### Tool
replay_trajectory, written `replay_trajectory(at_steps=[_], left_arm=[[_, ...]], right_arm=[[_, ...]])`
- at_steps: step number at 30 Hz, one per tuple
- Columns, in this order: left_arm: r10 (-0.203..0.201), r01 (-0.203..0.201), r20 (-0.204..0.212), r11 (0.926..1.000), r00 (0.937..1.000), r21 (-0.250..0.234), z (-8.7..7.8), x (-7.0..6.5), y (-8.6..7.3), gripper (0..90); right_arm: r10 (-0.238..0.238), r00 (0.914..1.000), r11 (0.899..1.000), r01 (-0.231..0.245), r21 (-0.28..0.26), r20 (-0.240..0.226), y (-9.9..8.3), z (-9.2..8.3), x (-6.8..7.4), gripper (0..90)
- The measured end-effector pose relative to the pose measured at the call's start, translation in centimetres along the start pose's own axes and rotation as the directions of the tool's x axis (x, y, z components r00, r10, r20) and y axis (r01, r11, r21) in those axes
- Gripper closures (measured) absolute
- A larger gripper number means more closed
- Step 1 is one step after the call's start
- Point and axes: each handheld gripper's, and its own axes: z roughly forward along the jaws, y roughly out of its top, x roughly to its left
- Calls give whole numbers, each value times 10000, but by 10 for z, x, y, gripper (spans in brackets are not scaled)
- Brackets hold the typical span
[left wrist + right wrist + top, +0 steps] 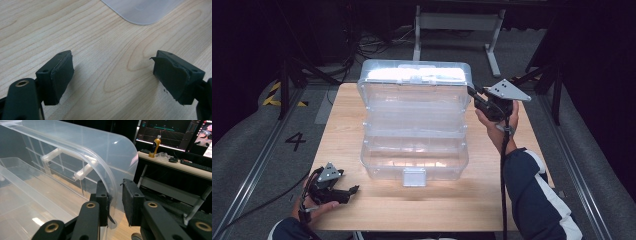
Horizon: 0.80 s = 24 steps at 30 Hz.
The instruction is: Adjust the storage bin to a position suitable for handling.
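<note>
A black painted numeral "4" [295, 141] on the grey floor [267, 125] left of the light wooden table [342, 125].

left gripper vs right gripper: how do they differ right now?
The left gripper has jaws spread wide with nothing between them; the right gripper has jaws narrow, straddling the clear box's lid rim. The left gripper sits low over the wooden table; the right is raised beside the lid. Both have black padded jaws.
</note>
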Motion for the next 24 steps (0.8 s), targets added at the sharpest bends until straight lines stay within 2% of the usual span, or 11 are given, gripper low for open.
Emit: replay_trajectory(at_steps=[3,13,16,24], left_arm=[[30,-30,-3,10000,10000,-23,0,0,0,171],[176,-176,-8,9998,9998,-10,2,2,3,167],[89,-89,89,10000,9999,17,2,1,2,167],[88,-88,88,10000,9999,16,2,1,2,167]], right_arm=[[-280,9994,9996,279,58,181,3,3,-1,803],[-124,9998,9996,120,247,154,8,17,-12,822],[-87,9999,9995,82,302,146,9,21,-15,827],[-138,9999,9993,135,359,78,11,24,-17,836]])
